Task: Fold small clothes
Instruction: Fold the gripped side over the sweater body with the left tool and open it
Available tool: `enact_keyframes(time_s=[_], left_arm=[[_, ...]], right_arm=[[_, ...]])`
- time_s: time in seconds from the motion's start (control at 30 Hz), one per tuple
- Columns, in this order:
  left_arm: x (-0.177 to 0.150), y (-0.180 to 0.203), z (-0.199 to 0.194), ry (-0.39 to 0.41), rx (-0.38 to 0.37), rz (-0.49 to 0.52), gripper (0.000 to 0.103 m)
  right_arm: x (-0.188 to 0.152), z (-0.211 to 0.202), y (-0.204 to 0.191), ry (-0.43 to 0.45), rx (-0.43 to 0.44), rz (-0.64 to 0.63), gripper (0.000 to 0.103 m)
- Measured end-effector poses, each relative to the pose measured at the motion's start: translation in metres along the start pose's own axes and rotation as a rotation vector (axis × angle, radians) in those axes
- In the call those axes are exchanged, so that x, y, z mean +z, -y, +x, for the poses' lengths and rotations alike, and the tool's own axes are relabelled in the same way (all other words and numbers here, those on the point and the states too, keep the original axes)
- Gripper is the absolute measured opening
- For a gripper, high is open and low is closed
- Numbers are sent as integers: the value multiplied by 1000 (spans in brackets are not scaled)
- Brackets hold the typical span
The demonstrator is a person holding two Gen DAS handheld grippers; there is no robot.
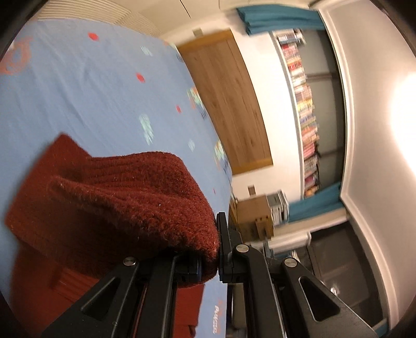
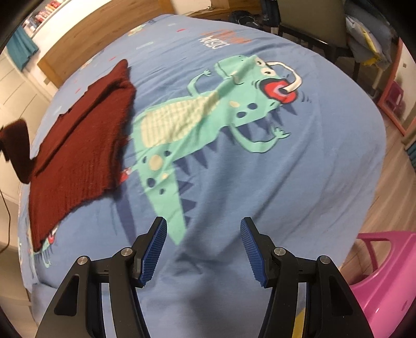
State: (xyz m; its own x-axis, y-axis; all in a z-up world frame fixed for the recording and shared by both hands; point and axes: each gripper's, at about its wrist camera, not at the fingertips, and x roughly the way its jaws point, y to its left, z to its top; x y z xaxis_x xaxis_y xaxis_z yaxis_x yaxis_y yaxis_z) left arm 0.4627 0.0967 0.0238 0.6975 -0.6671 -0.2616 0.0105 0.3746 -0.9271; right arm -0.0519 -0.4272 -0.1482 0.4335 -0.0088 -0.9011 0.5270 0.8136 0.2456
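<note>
A dark red knitted sweater (image 2: 78, 145) lies on the blue bed cover (image 2: 260, 182) at the left in the right wrist view. One part of the sweater (image 2: 15, 148) is lifted off the bed at the far left. In the left wrist view my left gripper (image 1: 210, 257) is shut on a fold of the sweater (image 1: 124, 205) and holds it above the bed cover (image 1: 91, 91). My right gripper (image 2: 204, 249) is open and empty above the cover, to the right of the sweater and apart from it.
A green dinosaur print (image 2: 208, 109) fills the middle of the cover. A pink plastic stool (image 2: 384, 270) stands at the bed's right edge, a chair (image 2: 312, 23) beyond the far edge. A wooden headboard (image 1: 228, 98), a bookshelf (image 1: 304, 98) and a cardboard box (image 1: 254, 215) show in the left wrist view.
</note>
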Motion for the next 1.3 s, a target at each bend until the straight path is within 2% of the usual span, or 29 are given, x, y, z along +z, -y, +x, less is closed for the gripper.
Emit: enact_keyframes(time_s=[0.13,0.27,0.37,0.53,0.63,0.73,0.8,0.87,0.93,1.07,1.13,1.17,1.3], left_arm=[[-35,13,37,-86,8,36,6],[-88,10,72,-198,64,100,6],[-131,-9,88,-276,146,151,6],[-182,-49,110,-401,309,208,6],[-205,-62,106,-436,340,222,7],[-204,-61,99,-427,317,208,17],[-194,-60,94,-393,307,181,34],[-176,-54,96,-348,290,132,38],[-156,-51,104,-314,281,78,38],[-139,-67,111,-255,284,-36,36],[-137,-72,117,-257,279,-83,20],[-139,-73,120,-267,277,-89,10],[-145,-56,127,-307,217,-25,9]], right_arm=[[1,0,14,3,13,30,61],[3,-2,26,11,11,46,61],[4,-1,34,12,8,66,61],[4,4,47,-2,10,110,61],[3,8,52,-14,11,127,61],[4,10,50,-18,9,117,61],[6,12,48,-19,9,103,61],[7,14,45,-22,16,95,61],[7,16,43,-26,20,89,61],[6,22,41,-35,26,88,61],[7,23,41,-37,27,91,61],[7,23,41,-36,27,92,61],[7,23,46,-34,28,102,61]])
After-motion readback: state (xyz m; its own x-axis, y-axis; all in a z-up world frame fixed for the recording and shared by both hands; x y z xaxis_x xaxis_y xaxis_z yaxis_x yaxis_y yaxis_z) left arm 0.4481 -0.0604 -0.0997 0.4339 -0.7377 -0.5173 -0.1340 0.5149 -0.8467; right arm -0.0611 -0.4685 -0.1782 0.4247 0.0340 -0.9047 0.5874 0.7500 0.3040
